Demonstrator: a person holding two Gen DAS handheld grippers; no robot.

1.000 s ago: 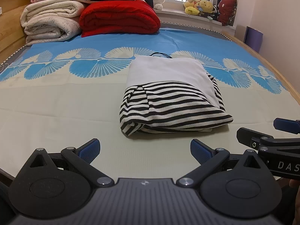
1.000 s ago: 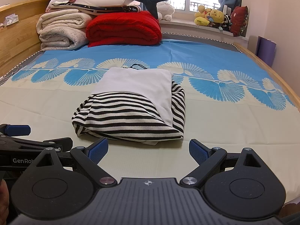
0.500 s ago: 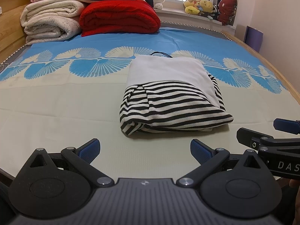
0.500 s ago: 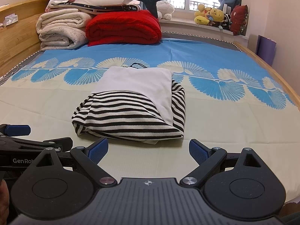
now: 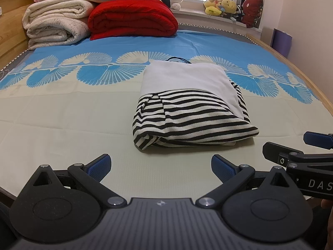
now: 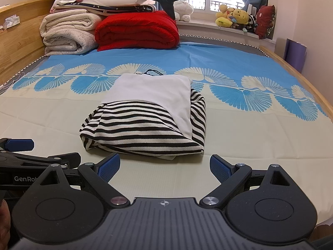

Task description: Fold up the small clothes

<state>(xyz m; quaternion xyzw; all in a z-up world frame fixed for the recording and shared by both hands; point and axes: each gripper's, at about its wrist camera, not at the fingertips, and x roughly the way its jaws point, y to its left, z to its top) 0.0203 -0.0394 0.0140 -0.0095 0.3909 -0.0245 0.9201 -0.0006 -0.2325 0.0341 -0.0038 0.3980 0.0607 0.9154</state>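
Folded garment showing black-and-white stripes w/ a plain white panel; bed sheet running pale cream up front, bright blue beyond, w/ fan motifs btwn. Red blanket glowing beside cream blankets. Gripper pads showing blue on black.

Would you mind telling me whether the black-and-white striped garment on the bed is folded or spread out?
Folded: the black-and-white striped garment lies as a compact layered bundle, with doubled edges along its near side.
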